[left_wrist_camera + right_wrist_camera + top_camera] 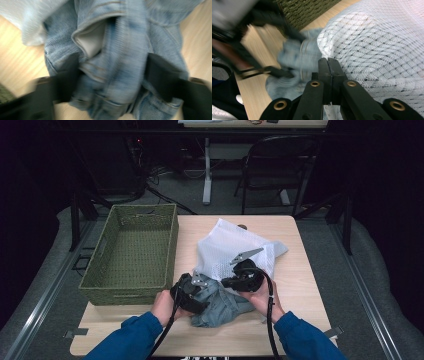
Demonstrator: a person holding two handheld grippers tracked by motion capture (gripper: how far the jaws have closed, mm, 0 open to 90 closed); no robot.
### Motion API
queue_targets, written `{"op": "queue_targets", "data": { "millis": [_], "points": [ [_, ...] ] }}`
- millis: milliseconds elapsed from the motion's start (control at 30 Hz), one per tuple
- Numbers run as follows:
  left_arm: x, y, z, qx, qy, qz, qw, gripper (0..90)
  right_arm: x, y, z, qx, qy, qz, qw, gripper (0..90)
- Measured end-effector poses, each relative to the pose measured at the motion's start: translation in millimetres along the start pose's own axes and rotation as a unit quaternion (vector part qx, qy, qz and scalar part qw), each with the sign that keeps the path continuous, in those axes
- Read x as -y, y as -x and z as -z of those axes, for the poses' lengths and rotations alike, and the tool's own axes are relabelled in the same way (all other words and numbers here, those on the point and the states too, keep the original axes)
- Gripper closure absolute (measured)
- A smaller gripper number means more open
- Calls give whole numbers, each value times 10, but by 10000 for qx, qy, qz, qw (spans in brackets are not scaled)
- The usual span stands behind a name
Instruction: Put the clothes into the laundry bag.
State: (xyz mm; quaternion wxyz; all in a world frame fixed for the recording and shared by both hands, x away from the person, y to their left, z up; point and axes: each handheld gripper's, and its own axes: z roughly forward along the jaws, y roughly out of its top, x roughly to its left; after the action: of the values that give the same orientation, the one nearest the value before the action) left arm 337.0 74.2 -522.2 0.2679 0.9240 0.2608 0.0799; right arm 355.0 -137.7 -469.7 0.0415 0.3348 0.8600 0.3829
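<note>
A pale wooden tabletop (295, 270) stands in a dark room, one chair (272, 165) behind it. One jeans bundle (117, 62) sits between the left tool's (112, 82) spread, unclenched jaws. The right tool (328, 65) is clenched on the one mesh bag (382, 55). One green basket (132, 252) lies beyond the left tool.

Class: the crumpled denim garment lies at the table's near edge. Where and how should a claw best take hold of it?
Grip the denim garment at its raised, bunched fold, coming down from above. That ridge stands proud of the table, so the jaws can likely straddle it, as the left claw does.
</note>
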Motion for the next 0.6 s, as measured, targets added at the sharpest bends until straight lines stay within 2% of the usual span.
{"op": "queue_targets", "data": {
  "millis": [33,100,133,167,200,233,300,333,367,400,467,500,533,567,600],
  "points": [
    [0,0,0,0,0,0,10000,698,0,0,0,0,0,0,10000,900],
    [0,-6,-65,81,9,11,10000,770,-4,-16,-11,-74,2,28,10000,900],
    [-29,-13,-64,174,107,104,9997,783,-13,-33,-8,-165,40,27,9999,900],
    [-118,-14,-9,193,335,185,9991,790,-23,-52,3,-199,81,52,9998,900],
    [-118,-14,-9,193,335,185,9991,793,-23,-52,3,-199,81,52,9998,900],
    [-211,-19,72,280,636,311,9971,796,-72,-127,73,-223,259,185,9992,900],
    [-341,-3,186,266,985,339,9942,797,-109,-170,164,-263,479,238,9982,900],
    [-379,0,225,279,1088,352,9930,796,-118,-179,212,-326,597,226,9974,900],
    [-379,0,225,279,1088,352,9930,795,-121,-178,242,-349,650,218,9970,900],
    [-419,4,273,265,1237,385,9912,795,-121,-178,242,-349,650,218,9970,900],
    [-471,6,290,231,1266,314,9912,791,-111,-140,290,-369,738,157,9965,900],
    [-462,-6,250,268,1201,341,9918,786,-78,-68,240,-297,585,11,9978,900],
    [-447,-21,187,277,1077,316,9933,786,-78,-68,240,-297,585,11,9978,900],
    [-428,-30,137,244,1019,298,9941,769,-34,-1,126,-148,289,-35,9995,900],
    [-373,-63,19,246,873,238,9956,755,3,44,45,-132,98,-157,9997,900]
  ]
}}
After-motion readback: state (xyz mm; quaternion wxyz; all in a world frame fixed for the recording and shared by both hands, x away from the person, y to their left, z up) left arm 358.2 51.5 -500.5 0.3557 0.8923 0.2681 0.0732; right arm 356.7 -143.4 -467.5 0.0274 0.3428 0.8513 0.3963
